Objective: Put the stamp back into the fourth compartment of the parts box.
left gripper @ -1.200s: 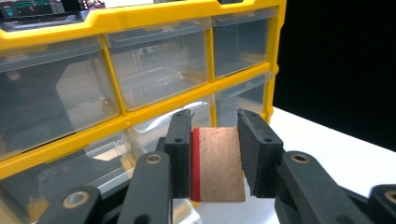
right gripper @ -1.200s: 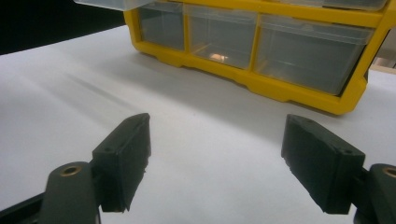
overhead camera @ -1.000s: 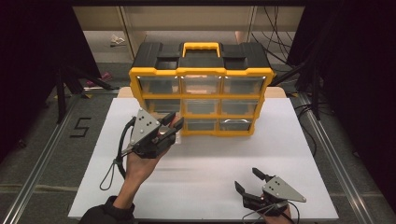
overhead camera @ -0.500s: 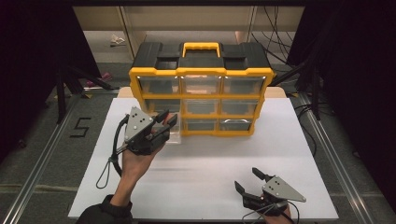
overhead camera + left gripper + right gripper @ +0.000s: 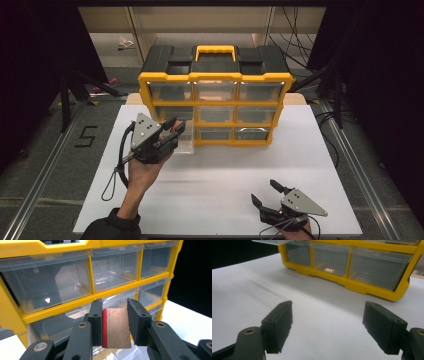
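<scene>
A yellow and black drawer cabinet [image 5: 216, 82] with clear drawers stands at the back of the white table [image 5: 220, 172]. Its bottom-left clear drawer [image 5: 184, 144] is pulled out. My left gripper [image 5: 173, 128] hovers over that drawer, shut on a small brown block with a red stripe [image 5: 117, 327]. In the left gripper view the gripper [image 5: 115, 307] points at the cabinet front [image 5: 57, 308], with the open drawer just below. My right gripper [image 5: 264, 191] rests open near the table's front right; in the right gripper view its jaws [image 5: 328, 322] stand wide apart over bare table.
The cabinet's bottom row [image 5: 362, 287] lies ahead of the right gripper, and the pulled-out drawer [image 5: 269, 242] juts out at top left. A cable [image 5: 116, 172] trails from the left gripper. Grey floor with a painted 5 [image 5: 86, 136] flanks the table.
My left gripper, still holding the block, has shifted slightly to the left in front of the cabinet. The right gripper has stayed where it was.
</scene>
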A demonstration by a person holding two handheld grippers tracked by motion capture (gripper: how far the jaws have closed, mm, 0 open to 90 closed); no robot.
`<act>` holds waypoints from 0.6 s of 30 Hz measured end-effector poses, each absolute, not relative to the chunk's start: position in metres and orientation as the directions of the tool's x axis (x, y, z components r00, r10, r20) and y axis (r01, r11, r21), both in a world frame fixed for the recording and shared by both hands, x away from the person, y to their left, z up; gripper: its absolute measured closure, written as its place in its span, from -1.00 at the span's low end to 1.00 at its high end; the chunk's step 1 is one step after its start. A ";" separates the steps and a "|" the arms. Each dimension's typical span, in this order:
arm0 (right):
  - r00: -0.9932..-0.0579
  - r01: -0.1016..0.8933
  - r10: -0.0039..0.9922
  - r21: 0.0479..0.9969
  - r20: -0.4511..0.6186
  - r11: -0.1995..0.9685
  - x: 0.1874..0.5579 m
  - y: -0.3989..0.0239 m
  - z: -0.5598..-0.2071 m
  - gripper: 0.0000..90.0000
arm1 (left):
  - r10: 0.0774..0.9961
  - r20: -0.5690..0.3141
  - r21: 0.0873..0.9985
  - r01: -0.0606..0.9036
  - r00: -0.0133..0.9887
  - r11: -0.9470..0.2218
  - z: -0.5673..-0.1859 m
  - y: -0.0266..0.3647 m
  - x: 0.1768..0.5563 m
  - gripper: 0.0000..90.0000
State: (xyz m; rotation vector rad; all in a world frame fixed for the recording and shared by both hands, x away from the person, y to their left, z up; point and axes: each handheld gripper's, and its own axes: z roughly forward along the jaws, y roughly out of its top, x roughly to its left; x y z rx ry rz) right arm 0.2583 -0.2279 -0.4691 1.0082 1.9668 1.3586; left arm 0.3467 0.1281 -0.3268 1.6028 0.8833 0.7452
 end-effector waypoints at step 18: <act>-0.574 0.273 0.819 0.938 -0.018 0.212 0.258 -0.228 -0.469 -0.45 | 0.865 0.000 0.973 0.201 0.502 -0.117 -0.334 0.131 0.355 0.48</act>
